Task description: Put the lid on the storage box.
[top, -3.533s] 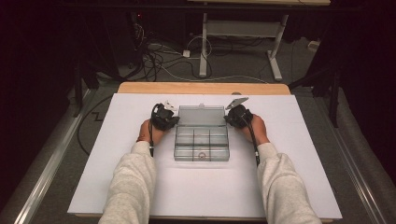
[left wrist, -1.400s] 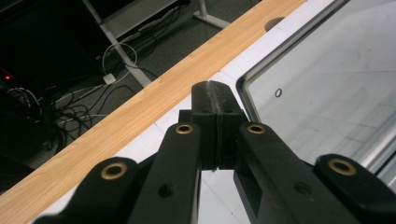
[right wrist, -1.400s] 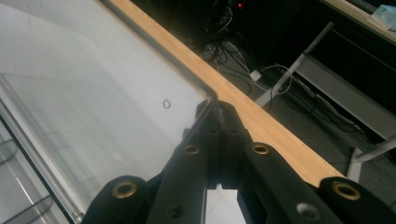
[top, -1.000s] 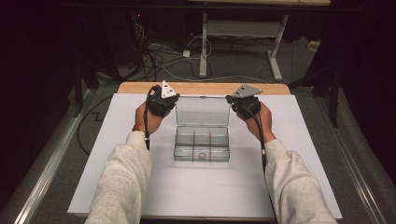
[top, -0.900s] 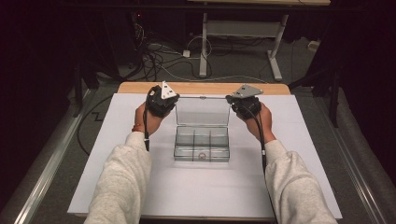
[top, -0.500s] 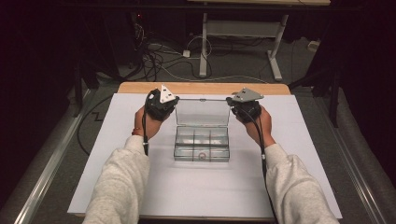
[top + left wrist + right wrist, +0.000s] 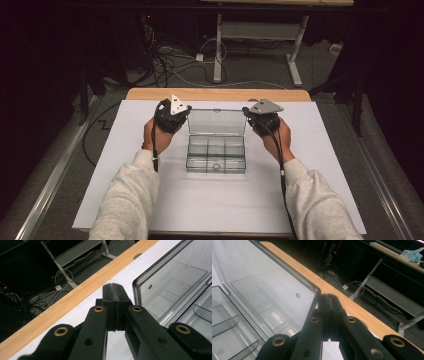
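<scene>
Now we have the clear compartment box point(image 7: 216, 153) at the middle of the white table point(image 7: 210, 205), its lid point(image 7: 217, 121) standing up at the far edge, long axis running side to side between our hands. Something small, perhaps a ring, lies in a near compartment. Our left gripper point(image 7: 114, 293) sits just beside the lid's left top corner, our right gripper point(image 7: 327, 302) at its right top corner, equally near. Both pairs of jaws are pressed together on nothing, so the lid lies inward from each.
</scene>
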